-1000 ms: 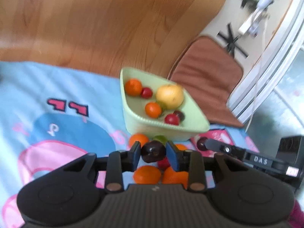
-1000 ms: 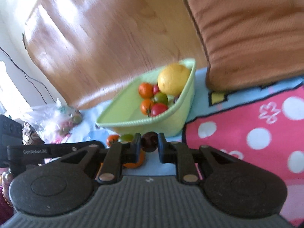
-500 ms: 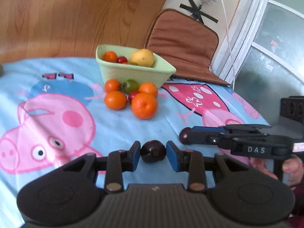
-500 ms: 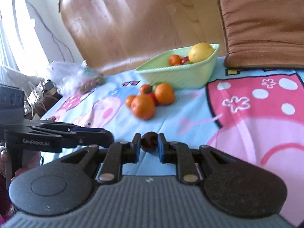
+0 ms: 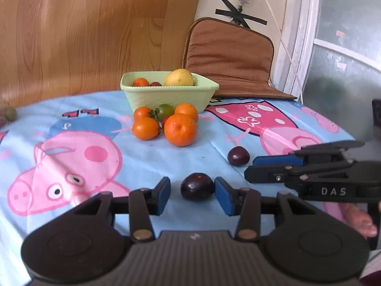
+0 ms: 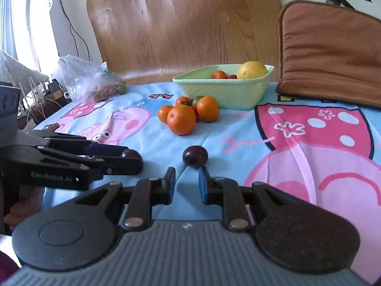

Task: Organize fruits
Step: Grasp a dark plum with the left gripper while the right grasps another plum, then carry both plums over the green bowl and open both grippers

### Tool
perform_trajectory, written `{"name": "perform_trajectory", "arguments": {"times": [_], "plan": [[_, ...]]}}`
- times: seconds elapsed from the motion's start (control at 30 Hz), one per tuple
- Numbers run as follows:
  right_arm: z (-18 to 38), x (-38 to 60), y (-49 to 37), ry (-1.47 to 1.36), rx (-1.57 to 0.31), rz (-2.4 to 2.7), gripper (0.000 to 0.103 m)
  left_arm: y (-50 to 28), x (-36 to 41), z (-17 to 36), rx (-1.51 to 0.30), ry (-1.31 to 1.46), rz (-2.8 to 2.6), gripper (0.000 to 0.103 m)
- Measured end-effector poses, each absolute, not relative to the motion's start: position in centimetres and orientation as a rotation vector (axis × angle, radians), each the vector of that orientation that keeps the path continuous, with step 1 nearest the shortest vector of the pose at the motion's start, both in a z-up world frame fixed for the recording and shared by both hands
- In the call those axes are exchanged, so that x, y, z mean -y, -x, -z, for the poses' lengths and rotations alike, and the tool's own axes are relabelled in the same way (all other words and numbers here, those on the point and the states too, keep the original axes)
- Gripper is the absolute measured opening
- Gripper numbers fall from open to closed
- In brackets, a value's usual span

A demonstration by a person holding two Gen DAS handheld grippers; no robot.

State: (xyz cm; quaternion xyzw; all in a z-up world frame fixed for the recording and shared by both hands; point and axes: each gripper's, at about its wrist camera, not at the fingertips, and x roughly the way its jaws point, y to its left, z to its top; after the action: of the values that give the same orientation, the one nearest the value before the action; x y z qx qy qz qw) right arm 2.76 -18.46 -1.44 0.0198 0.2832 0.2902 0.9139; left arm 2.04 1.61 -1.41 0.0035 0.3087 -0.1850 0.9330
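Fruits lie scattered over a desk (image 5: 147, 166) covered by a blue-and-pink cartoon pig cloth (image 5: 71, 162), with a wooden panel (image 5: 95, 31) and a brown cushion (image 5: 228, 54) propped at the far side. A pale green bowl (image 5: 166, 95) near the cushion holds a yellow citrus (image 5: 179, 77), a small orange fruit and something red. Just in front of the bowl sits a cluster of oranges (image 5: 180, 130), with a green tomato (image 5: 166, 110) and a red one tucked among them. A clear plastic bag (image 6: 92, 83) of produce rests at the desk's far left corner in the right wrist view.

Both pairs of tongs hover low over the near side of the cloth, each with its blue pads spread. The left tongs (image 5: 192, 195) bracket a dark plum (image 5: 197, 186) resting on the cloth, with gaps on both sides so that neither pad touches it. The right tongs (image 6: 187, 186) are likewise released, with a second dark plum (image 6: 195, 156) lying on the cloth just beyond their tips and apart from them. The two plums lie near each other, well apart from the orange cluster.
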Motion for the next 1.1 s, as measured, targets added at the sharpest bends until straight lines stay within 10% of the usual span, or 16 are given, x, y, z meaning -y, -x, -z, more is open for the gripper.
{"name": "perform_trajectory", "arguments": {"times": [0.23,1.1], "plan": [[1.0,18.0,-3.1,-0.008,-0.548,-0.579,0.045,-2.0,-1.6,1.5,-0.619,-0.021,0.367,0.041],[-1.6,18.2,-5.6,-0.028,-0.477,-0.563,0.027,-4.3,-3.5,-3.7,-0.538,0.048,0.426,0.030]]}}
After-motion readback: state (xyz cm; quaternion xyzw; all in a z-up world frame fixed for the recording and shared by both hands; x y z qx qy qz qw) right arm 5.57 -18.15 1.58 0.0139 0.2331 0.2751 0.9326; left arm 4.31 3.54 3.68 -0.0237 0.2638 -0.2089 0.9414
